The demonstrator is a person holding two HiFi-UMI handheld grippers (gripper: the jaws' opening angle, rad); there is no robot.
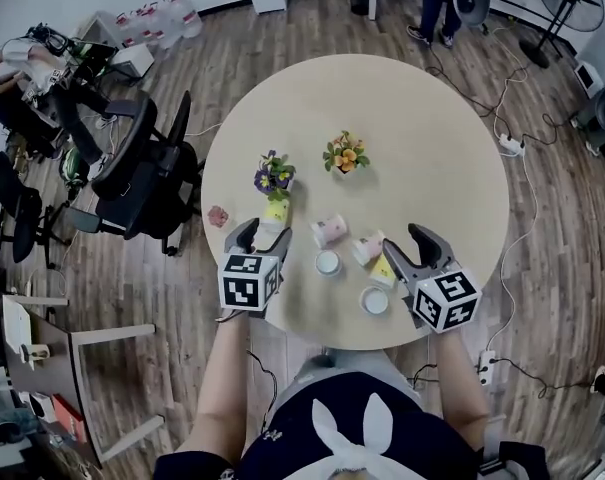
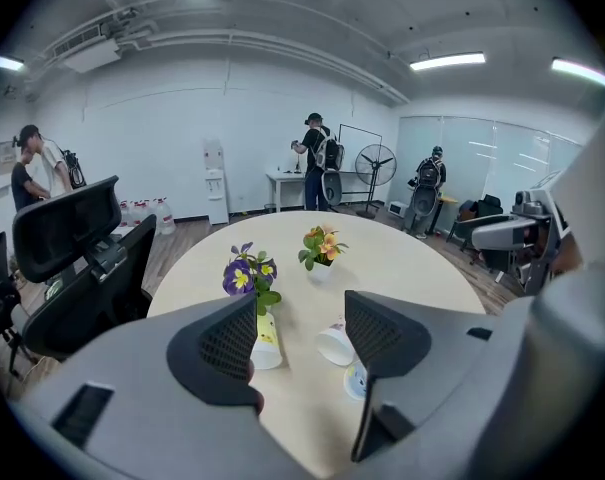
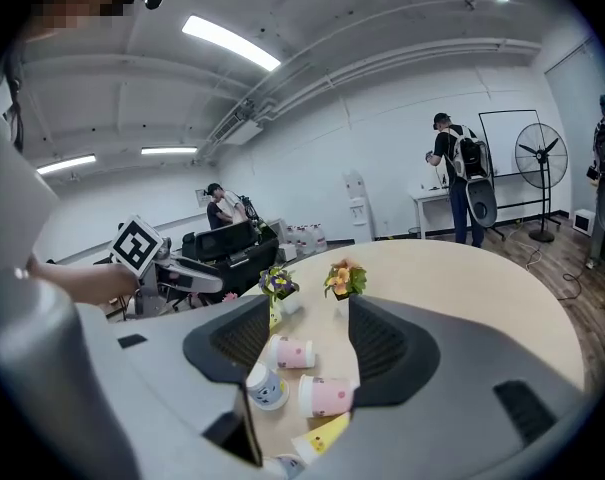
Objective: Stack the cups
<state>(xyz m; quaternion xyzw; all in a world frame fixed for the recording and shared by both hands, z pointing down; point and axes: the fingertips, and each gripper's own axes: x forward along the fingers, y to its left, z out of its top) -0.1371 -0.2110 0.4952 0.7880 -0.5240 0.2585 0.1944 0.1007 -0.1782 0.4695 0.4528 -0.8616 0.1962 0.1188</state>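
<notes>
Round pale table [image 1: 452,168] in an open office, and the paper cups [image 1: 330,230] lie scattered on the person's side of the purple flower pot [image 1: 274,176]. The left gripper [image 1: 262,236] hovers by the yellow cup [image 1: 275,213] touching that pot, jaws apart, gripping nothing. The right gripper [image 1: 407,250], farther from the pot across the cups, is spread wide and empty too.

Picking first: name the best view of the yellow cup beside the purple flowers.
Head view: the yellow cup lies in full sight. Left gripper view: a jaw covers its side. Right gripper view: only a sliver.
</notes>
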